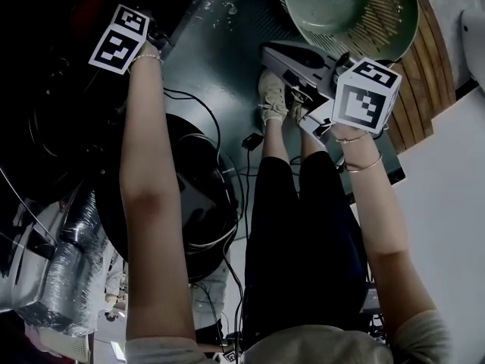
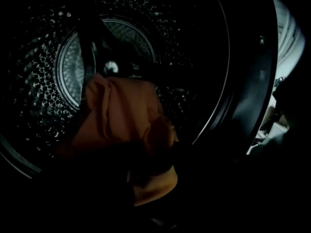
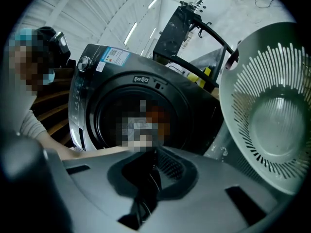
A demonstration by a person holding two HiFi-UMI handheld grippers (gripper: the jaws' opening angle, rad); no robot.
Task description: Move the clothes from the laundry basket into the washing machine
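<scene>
My left arm reaches into the dark washing machine (image 3: 92, 86), and only the left gripper's marker cube (image 1: 119, 39) shows in the head view. Inside the steel drum (image 2: 39, 76), an orange garment (image 2: 124, 123) lies heaped just ahead of the left jaws. The jaws are lost in shadow, so I cannot make out whether they hold it. My right gripper (image 1: 271, 53) hangs shut and empty beside the green laundry basket (image 1: 402, 21). No clothes show in the basket. In the right gripper view the right gripper (image 3: 148, 176) points at the open washer.
The person's shoes (image 1: 273, 97) stand on the dark floor between washer and basket. Black cables (image 1: 227, 165) trail over a round black object at the lower left. A wooden slatted edge (image 1: 424, 89) runs behind the basket. A black frame (image 3: 180, 28) stands behind the washer.
</scene>
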